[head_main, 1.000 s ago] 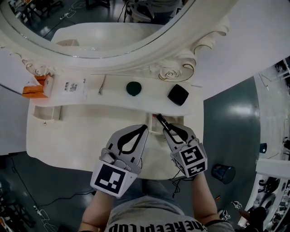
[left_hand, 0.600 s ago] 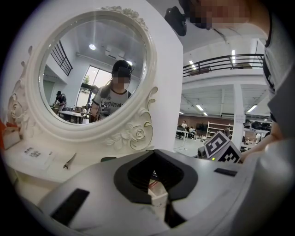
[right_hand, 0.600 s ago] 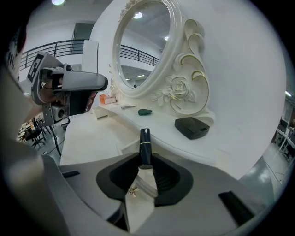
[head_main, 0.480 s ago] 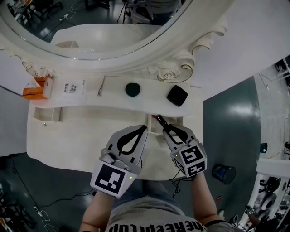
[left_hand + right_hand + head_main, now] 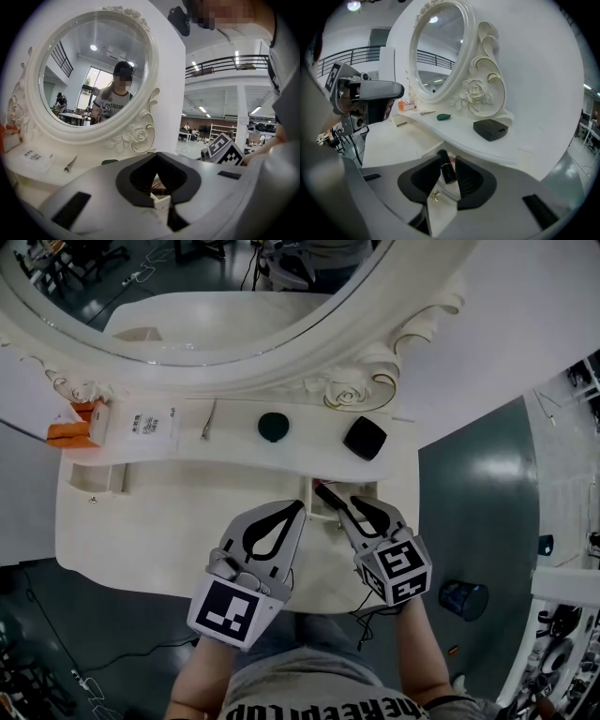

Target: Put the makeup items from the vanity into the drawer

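**Right gripper** (image 5: 349, 506): grey moulded shell with black pads. The jaws stand apart and have just been opening. A glossy black cylindrical tube (image 5: 446, 169) lies loose between them, tilted, over the open drawer (image 5: 367, 487).

**Drawer:** matte white and box-shaped, with a small brass knob (image 5: 435, 195) on its front.

**Left gripper** (image 5: 298, 508): the jaws are together with the tips meeting and nothing between them. It sits just left of the drawer.

**White shelf** (image 5: 234, 442), behind the drawer:
- a black square compact (image 5: 365, 438) directly behind the drawer
- a dark green round disc (image 5: 273, 426) further left
- thin metal tweezers (image 5: 209, 418)
- a flat white card (image 5: 150, 426)
- an orange box (image 5: 73, 425) farthest left

**Change from one second before:** the tube's far end has swung leftward over the drawer. The shelf items keep their order.
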`<state>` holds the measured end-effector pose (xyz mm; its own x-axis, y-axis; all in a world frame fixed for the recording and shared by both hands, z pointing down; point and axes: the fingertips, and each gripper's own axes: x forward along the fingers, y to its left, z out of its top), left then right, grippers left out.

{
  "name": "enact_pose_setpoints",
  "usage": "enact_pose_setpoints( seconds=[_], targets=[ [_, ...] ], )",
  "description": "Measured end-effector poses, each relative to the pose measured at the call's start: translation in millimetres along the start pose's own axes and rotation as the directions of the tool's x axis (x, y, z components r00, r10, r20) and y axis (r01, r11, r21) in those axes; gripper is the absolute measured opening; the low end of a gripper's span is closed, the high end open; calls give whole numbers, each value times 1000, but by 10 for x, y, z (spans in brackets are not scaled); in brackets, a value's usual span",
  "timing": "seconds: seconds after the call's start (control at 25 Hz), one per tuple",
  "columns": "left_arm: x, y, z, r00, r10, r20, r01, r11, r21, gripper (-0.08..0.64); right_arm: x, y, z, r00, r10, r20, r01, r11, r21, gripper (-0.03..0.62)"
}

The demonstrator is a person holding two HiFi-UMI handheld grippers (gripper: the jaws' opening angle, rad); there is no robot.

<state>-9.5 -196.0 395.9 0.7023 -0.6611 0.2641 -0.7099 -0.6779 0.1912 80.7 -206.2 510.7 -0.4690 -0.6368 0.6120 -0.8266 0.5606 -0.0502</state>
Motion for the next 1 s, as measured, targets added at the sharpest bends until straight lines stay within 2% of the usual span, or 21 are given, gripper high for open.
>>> enact_pose_setpoints(
  seconds=[0.4,0.68,1.0],
  targets=[
    [-5,-42,22,1000,-8,3,8,1000,10,14,-99,-31,116,998,-18,57,16,1000,24,116],
    [4,-105,46,1000,-24,5,24,1000,20,14,-202,-15,231,993,-16,115,8,997,73,38],
    [32,-248,101,998,-60,8,60,997,40,14,-388,-15,348,983,-16,184,-12,989,146,14]
  ],
)
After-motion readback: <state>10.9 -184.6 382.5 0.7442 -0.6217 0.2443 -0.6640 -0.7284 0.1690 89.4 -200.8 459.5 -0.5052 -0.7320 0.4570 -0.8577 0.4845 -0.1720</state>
